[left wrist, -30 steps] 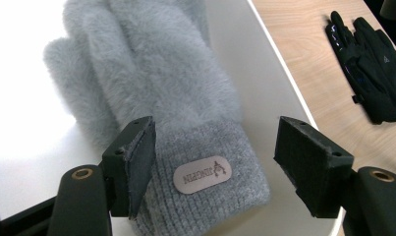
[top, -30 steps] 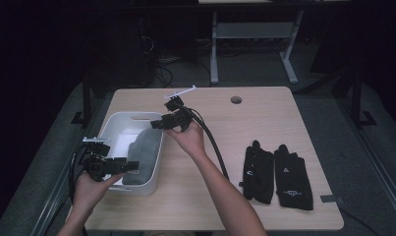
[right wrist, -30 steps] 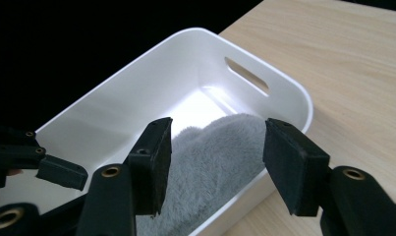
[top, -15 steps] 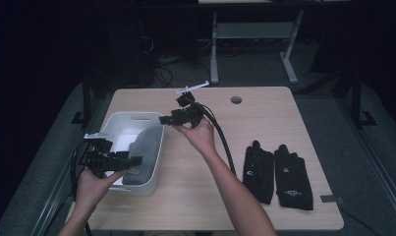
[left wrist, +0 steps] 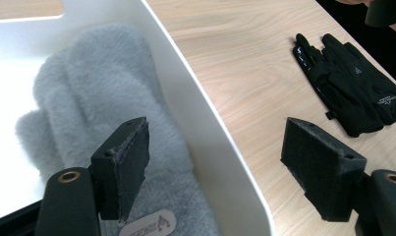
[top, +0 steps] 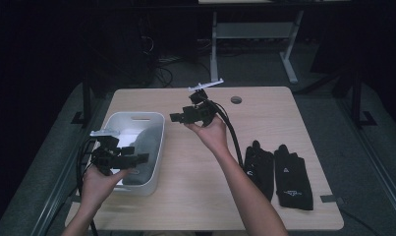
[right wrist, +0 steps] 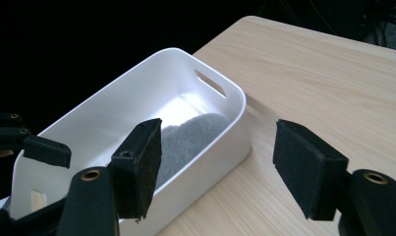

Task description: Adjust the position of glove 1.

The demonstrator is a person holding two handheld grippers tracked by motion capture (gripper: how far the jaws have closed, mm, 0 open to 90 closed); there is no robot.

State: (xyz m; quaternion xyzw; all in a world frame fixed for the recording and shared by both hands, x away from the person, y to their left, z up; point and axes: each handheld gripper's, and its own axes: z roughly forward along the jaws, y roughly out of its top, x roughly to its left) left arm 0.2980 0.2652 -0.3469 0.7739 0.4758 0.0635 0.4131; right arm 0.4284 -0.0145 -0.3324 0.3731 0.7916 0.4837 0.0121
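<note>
Left claw [top: 121, 158] is held over the near end of the white tub [top: 154, 147], jaws spread and just opened wider, nothing between them. In the left gripper view the pads straddle the tub's right wall [left wrist: 195, 123]; the grey fluffy mittens [left wrist: 112, 113] are seen lying inside the tub, below the left pad, untouched. Right claw [top: 178, 117] is held above the bench [top: 195, 196], just beside the tub's far right corner, pointed toward the tub; jaws also spread and just opened further, empty. In the right gripper view, grey fabric [right wrist: 195, 135] is seen on the tub floor. A pair of black gloves [top: 278, 172] lies flat on the bench, well apart from the tub, at the right.
</note>
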